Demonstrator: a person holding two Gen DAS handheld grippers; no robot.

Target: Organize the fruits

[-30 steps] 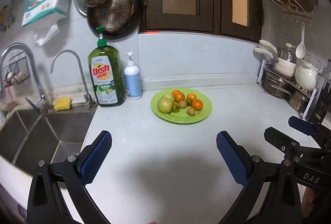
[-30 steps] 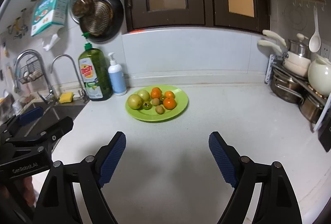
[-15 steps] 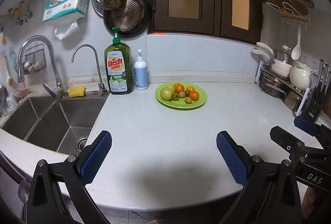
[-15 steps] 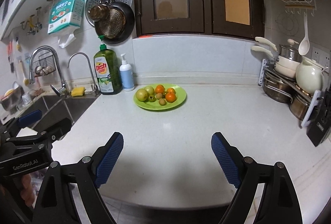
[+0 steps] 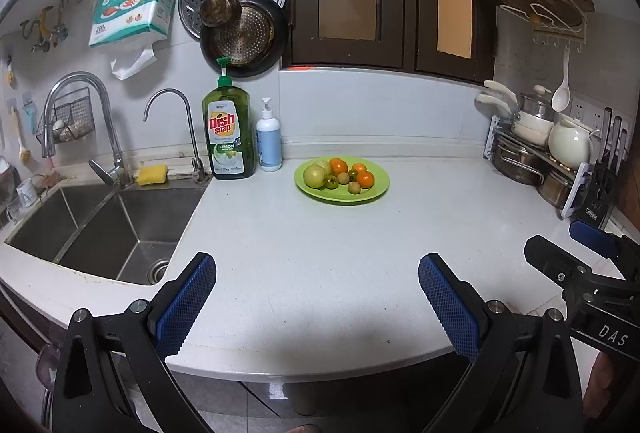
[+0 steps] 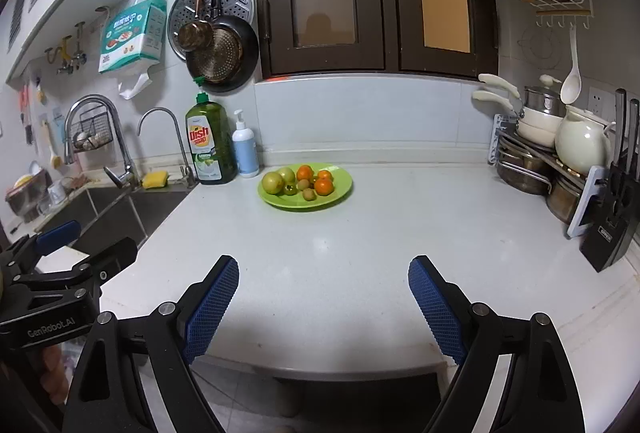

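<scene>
A green plate (image 5: 374,193) (image 6: 340,193) stands near the back of the white counter and holds several fruits: a pale green apple (image 5: 314,177) (image 6: 273,183), oranges (image 5: 338,166) (image 6: 323,187), small green tomatoes and kiwis. My left gripper (image 5: 316,297) hangs open above the counter's front edge, far short of the plate, with nothing between its blue pads. My right gripper (image 6: 323,299) is likewise open and empty at the front edge. Each gripper shows at the other view's side.
A steel sink (image 5: 100,229) with two taps lies left. Dish soap (image 5: 228,137) and a white pump bottle (image 5: 269,143) stand behind the plate. Pots, a white jug (image 5: 570,145) and a knife block (image 6: 612,221) crowd the right corner. Pans hang on the wall.
Both grippers have drawn back from the plate toward the counter's front edge; the plate looks smaller and the counter edge and floor now show. The jaws stay open.
</scene>
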